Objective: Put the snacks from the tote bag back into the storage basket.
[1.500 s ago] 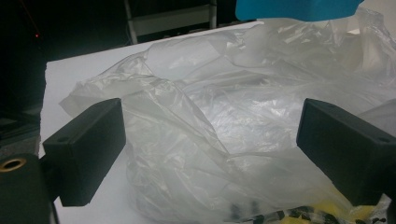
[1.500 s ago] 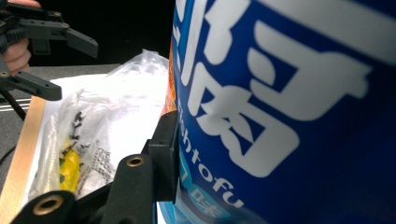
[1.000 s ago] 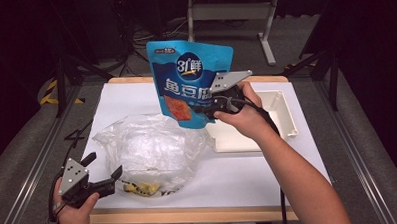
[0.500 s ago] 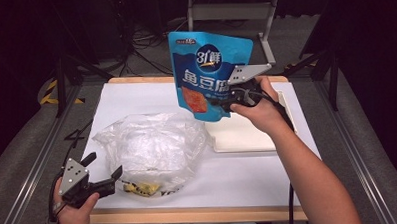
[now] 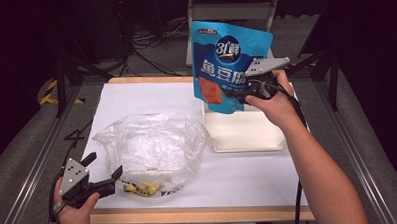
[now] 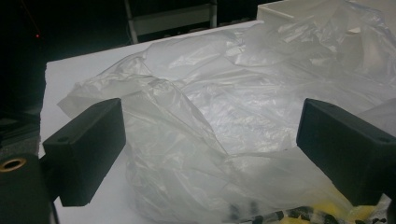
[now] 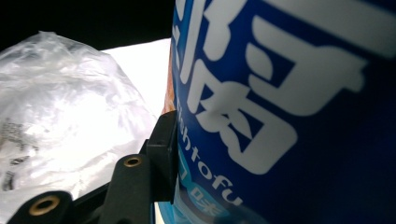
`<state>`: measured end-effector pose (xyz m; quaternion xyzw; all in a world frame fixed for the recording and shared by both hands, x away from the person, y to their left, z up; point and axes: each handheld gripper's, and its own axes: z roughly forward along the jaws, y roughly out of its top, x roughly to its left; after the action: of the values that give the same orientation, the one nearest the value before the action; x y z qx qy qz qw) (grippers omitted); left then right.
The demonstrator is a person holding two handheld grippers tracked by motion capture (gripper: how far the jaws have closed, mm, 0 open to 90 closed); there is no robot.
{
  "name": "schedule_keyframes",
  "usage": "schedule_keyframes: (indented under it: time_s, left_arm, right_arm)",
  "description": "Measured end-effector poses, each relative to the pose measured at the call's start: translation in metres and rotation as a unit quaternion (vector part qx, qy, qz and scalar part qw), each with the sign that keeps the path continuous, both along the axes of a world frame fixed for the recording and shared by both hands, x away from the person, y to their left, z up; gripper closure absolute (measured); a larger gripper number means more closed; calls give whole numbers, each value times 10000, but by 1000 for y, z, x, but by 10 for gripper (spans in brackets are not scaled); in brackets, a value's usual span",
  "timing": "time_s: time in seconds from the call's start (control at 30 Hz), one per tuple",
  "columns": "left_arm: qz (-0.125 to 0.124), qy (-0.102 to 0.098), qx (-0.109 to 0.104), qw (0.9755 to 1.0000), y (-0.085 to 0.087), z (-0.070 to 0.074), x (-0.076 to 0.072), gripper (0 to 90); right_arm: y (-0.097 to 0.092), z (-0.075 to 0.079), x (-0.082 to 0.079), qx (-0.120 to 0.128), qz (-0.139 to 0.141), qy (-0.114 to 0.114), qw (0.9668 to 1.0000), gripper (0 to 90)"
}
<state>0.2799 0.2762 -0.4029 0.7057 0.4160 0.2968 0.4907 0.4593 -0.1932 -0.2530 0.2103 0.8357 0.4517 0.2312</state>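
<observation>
A blue snack pouch with white lettering hangs upright in the air above the white tray. My right gripper is shut on the pouch's lower right edge, and in the right gripper view the pouch sits close against the left jaw. A crumpled clear plastic bag with yellow print at its near edge lies on the white table. My left gripper rests open at the bag's near left corner, and its view shows the bag bulging between the spread jaws.
The white table sheet has a wooden front edge. A white metal frame stands behind the table. Dark floor with cables surrounds it, and metal rails run along both sides.
My right gripper has carried the blue pouch to the right and a little higher, from over the table's middle to above the tray. The left gripper has stayed put.
</observation>
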Motion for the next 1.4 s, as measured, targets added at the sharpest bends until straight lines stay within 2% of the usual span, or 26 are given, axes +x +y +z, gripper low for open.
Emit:
schedule_keyframes:
  time_s: [0.33,0.63,1.2,1.4]
  left_arm:
    - [10,-16,-1,10000,0,0,0,91]
    - [8,1,5,10000,0,0,0,91]
    - [14,28,-1,10000,0,0,0,91]
    - [10,28,15,10000,0,0,0,91]
  right_arm:
    - [-26,-5,14,-35,-244,9,9997,559]
    - [-42,-28,23,-21,-415,99,9991,558]
    - [-48,-72,33,-83,-519,307,9981,557]
    - [-47,-81,35,-177,-525,324,9979,557]
